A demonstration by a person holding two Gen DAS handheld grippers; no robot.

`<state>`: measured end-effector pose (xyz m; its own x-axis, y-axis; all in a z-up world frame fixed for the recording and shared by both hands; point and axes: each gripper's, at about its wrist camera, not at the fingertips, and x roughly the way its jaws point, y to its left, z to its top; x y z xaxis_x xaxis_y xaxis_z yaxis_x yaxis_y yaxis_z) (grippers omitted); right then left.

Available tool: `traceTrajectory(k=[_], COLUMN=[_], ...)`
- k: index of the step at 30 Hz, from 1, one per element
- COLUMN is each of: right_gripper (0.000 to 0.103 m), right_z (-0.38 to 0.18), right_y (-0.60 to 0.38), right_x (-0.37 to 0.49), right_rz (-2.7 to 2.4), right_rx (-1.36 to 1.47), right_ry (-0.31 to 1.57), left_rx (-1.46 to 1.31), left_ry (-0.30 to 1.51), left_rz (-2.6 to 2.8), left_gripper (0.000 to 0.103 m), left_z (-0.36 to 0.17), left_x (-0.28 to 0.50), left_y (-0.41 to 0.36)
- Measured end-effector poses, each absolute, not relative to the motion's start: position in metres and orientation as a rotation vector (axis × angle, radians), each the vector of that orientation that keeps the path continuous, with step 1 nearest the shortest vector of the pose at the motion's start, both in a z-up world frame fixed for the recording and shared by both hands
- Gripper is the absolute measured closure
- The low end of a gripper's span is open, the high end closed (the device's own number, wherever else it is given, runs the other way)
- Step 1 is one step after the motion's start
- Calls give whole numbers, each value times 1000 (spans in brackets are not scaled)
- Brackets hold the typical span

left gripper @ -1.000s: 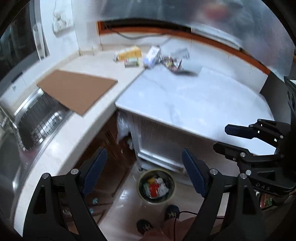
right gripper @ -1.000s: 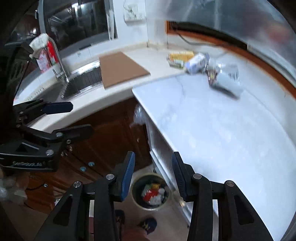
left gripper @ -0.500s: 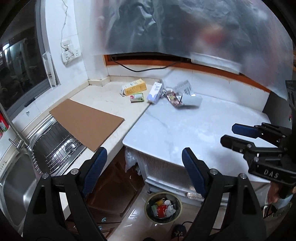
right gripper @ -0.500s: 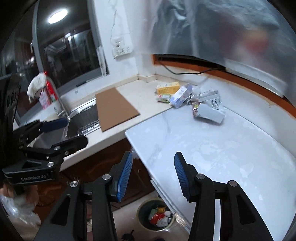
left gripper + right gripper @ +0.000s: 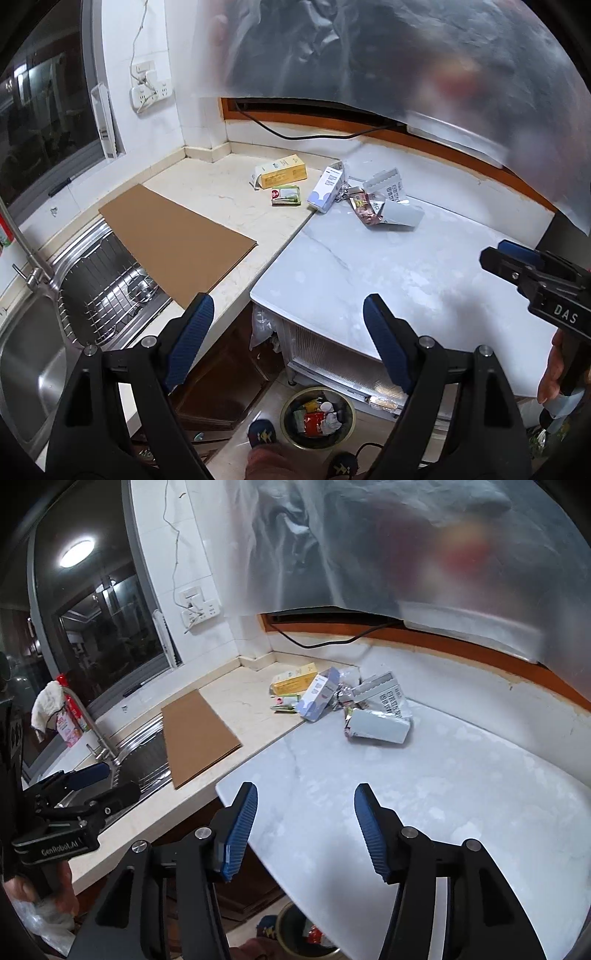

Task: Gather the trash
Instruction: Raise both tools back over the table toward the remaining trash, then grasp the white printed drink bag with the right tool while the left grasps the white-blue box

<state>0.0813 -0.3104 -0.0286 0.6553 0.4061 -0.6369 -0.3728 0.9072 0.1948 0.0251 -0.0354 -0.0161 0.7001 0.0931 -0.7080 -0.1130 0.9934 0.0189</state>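
- My right claw [image 5: 304, 821]: jaws opening, nothing between them, above the white counter [image 5: 461, 794].
- My left claw [image 5: 284, 332]: spread wide, empty.

The counter [image 5: 406, 266] looks like polished white marble, the sink [image 5: 33, 354] is shiny steel, the flat sheet [image 5: 177, 236] is matt brown cardboard, the boxes [image 5: 282, 171] are paper
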Motion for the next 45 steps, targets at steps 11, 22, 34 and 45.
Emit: traceTrajectory(k=[11,22,34,45], right_gripper=[33,33,33,33], right_z=[-41,-94,-171,-208], right_y=[-299,-321,-342,-330], right_x=[147,285,342,360], right_rz=[310,100,-72,-95], right_rx=[74,364,788,917], right_ry=[725,874,990,1001], left_rx=[-71,8,12,3], left_ry=[852,893,947,1015], left_rz=[-9,-147,-156,-125], left_gripper=[22,22,22,25], left_z=[-35,-59,-120,-172], left_x=[127,266,371,410], left_y=[2,2,-22,-38])
